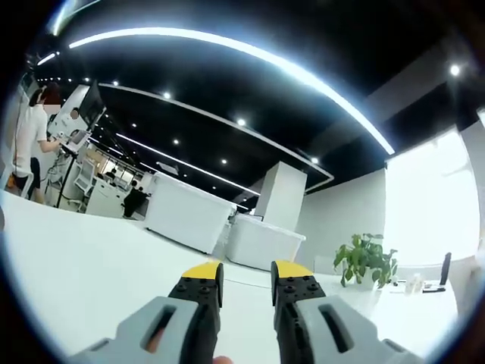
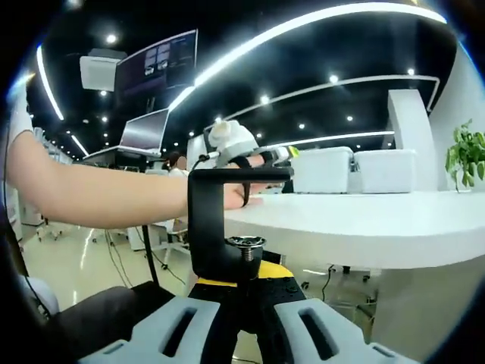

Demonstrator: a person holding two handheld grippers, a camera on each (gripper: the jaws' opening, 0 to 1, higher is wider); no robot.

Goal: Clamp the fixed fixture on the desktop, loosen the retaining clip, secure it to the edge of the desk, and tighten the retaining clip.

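**Black clamp at the tabletop edge, held only from below**

The main risk is that the black C-shaped metal clamp fixture point(image 2: 220, 227) tips or slips before it grips the white tabletop point(image 2: 364, 220). The right claw point(image 2: 244, 282) is closed on its lower part, close to the screw, so the tall body stands above the grasp and could rock if it is pushed sideways. If the silver round-headed retaining screw point(image 2: 245, 243) is turned while the upper arm is not flat on the tabletop, the fixture may bite crooked and come loose. It also seems the screw cannot be turned by the claw that holds the fixture, so the other claw must do it; a bad handover could drop the piece to the floor.

In the right gripper view the fixture stands upright at the near left edge of the tabletop. Its upper arm reaches right, over the top surface, and the screw head is below the edge with a clear gap under the slab, so it is not yet tight. A person's bare forearm point(image 2: 98, 189) crosses behind it.

The left claw point(image 1: 246, 282), with yellow tips, holds nothing, its jaws narrowly apart, above the white tabletop point(image 1: 83, 265).
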